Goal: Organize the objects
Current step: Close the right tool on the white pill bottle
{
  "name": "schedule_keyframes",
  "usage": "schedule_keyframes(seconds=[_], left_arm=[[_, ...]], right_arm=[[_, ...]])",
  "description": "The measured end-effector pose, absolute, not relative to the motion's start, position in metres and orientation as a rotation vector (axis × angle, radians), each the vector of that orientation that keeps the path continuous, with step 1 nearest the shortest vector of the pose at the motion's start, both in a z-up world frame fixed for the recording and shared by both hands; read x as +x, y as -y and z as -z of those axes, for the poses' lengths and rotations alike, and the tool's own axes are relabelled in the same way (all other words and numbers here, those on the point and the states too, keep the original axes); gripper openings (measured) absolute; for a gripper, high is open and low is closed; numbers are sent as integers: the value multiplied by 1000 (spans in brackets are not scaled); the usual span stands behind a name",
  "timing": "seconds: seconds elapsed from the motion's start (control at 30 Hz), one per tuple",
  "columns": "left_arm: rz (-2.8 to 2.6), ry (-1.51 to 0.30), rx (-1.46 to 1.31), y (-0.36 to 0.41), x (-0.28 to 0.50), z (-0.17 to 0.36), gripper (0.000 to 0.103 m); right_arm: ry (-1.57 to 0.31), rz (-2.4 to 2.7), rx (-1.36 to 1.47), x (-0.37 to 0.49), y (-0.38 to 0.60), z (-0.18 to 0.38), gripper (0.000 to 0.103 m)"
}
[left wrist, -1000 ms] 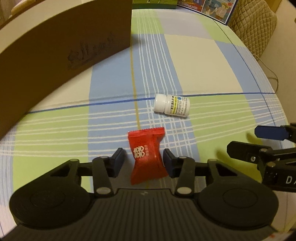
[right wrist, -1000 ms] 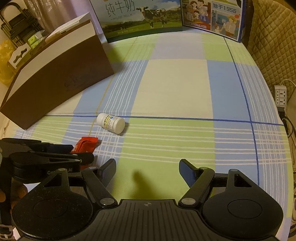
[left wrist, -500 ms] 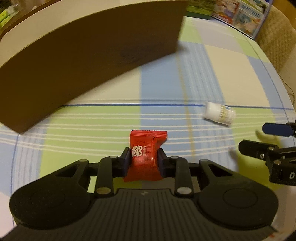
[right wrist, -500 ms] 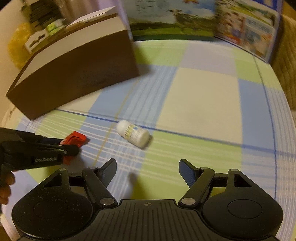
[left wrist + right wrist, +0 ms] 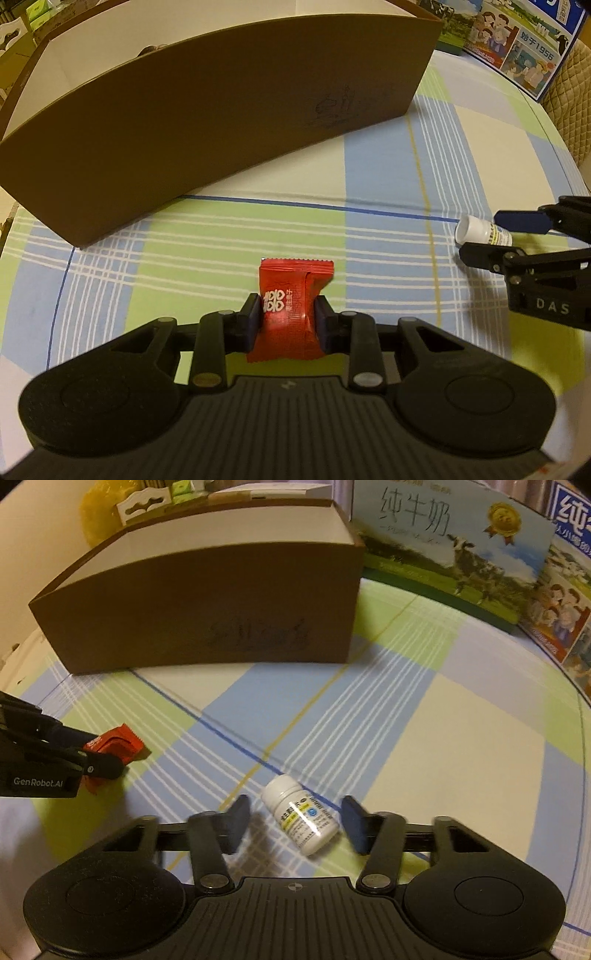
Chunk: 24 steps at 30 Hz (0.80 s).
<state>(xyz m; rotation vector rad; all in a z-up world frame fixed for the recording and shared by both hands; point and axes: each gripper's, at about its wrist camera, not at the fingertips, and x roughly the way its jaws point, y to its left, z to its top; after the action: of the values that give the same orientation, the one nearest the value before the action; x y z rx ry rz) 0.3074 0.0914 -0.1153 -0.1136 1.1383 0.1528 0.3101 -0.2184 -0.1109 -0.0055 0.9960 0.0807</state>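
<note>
My left gripper (image 5: 289,317) is shut on a red candy packet (image 5: 291,314) and holds it over the checked cloth, in front of the brown open-top box (image 5: 221,110). In the right wrist view the packet (image 5: 118,747) shows at the left in the left gripper (image 5: 98,757). A small white pill bottle (image 5: 301,818) lies on its side between the open fingers of my right gripper (image 5: 295,821), which do not touch it. In the left wrist view the bottle (image 5: 480,232) lies between the right gripper's fingers (image 5: 484,236).
The brown box (image 5: 207,602) stands at the back left, white inside. Milk cartons with a cow picture (image 5: 454,550) stand along the back edge. The blue, green and cream checked cloth (image 5: 443,720) covers the table. A quilted chair back (image 5: 569,99) is at the right.
My left gripper closed on the red packet and swung left toward the box. My right gripper moved forward and left until its open fingers straddle the bottle.
</note>
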Motion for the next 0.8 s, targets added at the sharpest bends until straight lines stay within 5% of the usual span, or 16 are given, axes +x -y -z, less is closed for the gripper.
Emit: schedule_keyframes(seconds=[0.17,0.8], left_arm=[[-148,-1135,-111,-90,306,117,26],[-80,-1186,-132,-74,266,112,27]], right_arm=[[-1013,-108,37,306,214,111,24],[-1060,-176,123,266,162,113,24]])
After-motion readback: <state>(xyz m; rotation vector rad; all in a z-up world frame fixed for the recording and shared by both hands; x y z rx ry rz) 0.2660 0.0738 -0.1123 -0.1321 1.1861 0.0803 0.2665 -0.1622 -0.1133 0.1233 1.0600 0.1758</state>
